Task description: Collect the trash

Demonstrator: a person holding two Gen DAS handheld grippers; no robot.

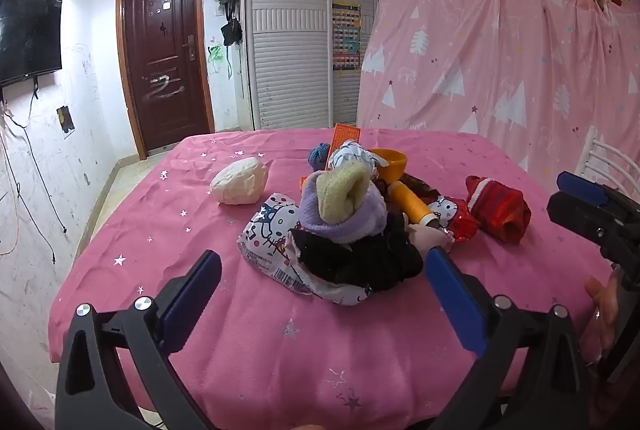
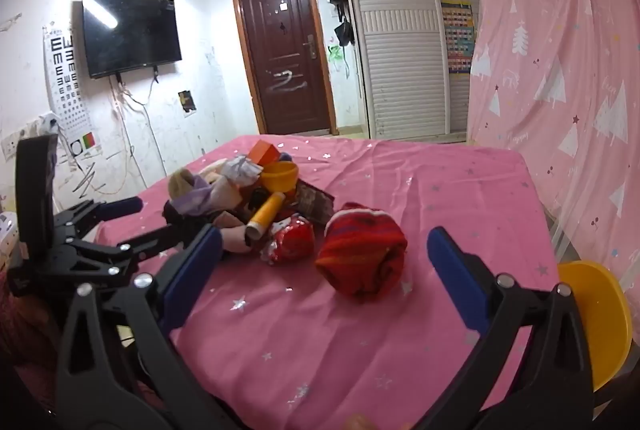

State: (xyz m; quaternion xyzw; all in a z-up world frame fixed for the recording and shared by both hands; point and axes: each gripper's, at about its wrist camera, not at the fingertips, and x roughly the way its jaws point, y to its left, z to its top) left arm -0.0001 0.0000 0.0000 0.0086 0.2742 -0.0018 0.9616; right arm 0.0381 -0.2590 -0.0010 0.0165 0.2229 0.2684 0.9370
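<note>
A pile of clutter lies on the pink tablecloth (image 1: 280,350): a Hello Kitty wrapper (image 1: 272,230), a purple and yellow sock bundle (image 1: 344,205), a black cloth (image 1: 360,262), a yellow tube (image 1: 412,205), a red foil wrapper (image 2: 292,240) and a red rolled sock (image 2: 364,254). A crumpled white paper ball (image 1: 240,181) lies apart at the left. My left gripper (image 1: 324,290) is open and empty, just in front of the pile. My right gripper (image 2: 324,266) is open and empty, with the red sock between its fingers' line and a little beyond them.
An orange bowl (image 1: 390,159) and an orange box (image 1: 344,135) sit behind the pile. A yellow chair (image 2: 600,318) stands at the table's right side. A pink curtain (image 1: 500,49) hangs to the right. A door (image 1: 164,53) and a TV (image 2: 128,29) are beyond.
</note>
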